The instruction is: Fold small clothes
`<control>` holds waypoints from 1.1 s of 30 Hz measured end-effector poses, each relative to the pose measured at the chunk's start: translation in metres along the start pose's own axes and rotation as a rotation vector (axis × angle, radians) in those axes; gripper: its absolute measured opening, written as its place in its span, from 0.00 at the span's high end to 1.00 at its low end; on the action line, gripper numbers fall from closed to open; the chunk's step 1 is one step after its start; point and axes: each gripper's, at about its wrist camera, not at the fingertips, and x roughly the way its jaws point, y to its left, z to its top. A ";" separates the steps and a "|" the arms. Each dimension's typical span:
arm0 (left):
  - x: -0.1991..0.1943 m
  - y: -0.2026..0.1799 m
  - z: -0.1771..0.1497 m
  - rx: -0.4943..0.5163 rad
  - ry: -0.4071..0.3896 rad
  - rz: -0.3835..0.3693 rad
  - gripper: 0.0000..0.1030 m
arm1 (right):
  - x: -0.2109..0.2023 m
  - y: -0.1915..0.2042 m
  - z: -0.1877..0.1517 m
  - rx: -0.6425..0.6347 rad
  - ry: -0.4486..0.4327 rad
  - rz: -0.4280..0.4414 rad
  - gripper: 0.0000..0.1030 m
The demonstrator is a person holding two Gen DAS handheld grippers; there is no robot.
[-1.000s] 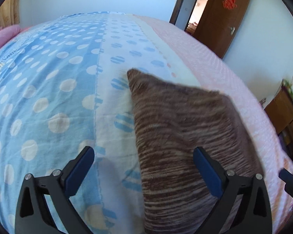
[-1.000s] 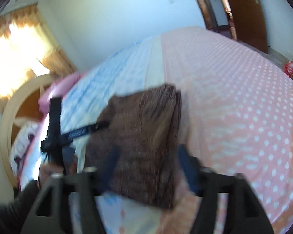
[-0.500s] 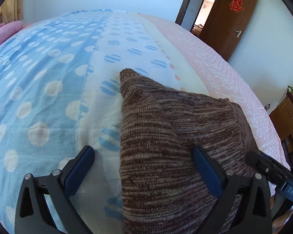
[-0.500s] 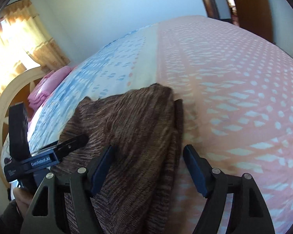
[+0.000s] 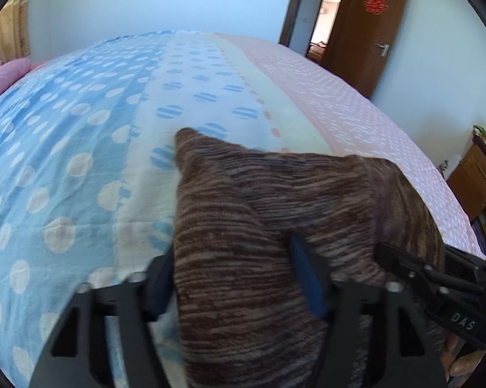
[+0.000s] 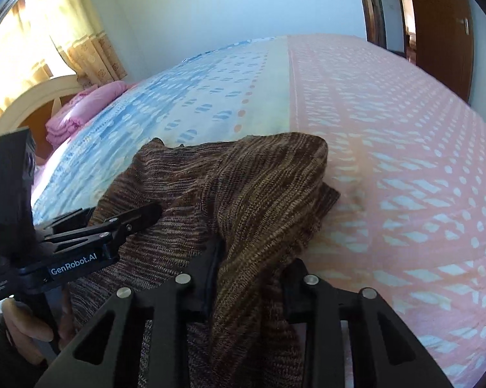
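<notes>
1. Left wrist view: the left tool [image 5: 233, 278] has just been closing its jaws, and they now pinch the near left edge of the brown knit garment [image 5: 275, 213], probably to lift that edge for a fold.
2. The right tool [image 6: 249, 274] has likewise just been closing, and it grips a bunched ridge of the garment's right side, so that both near corners can rise together.
3. The garment lies on the bed [image 5: 81, 148], across the dotted cover's pale middle stripe.
4. No container is in view; pink bedding [image 6: 81, 110] sits folded at the headboard.
</notes>
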 end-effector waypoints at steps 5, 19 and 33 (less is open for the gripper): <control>-0.002 0.000 0.000 0.002 -0.015 -0.005 0.47 | -0.004 0.006 -0.001 -0.030 -0.031 -0.032 0.74; -0.003 0.007 0.002 -0.051 -0.036 -0.056 0.63 | -0.013 0.032 -0.006 -0.146 -0.095 -0.198 0.78; -0.065 0.006 -0.012 -0.042 -0.137 -0.101 0.76 | -0.106 0.109 -0.032 -0.188 -0.274 -0.299 0.80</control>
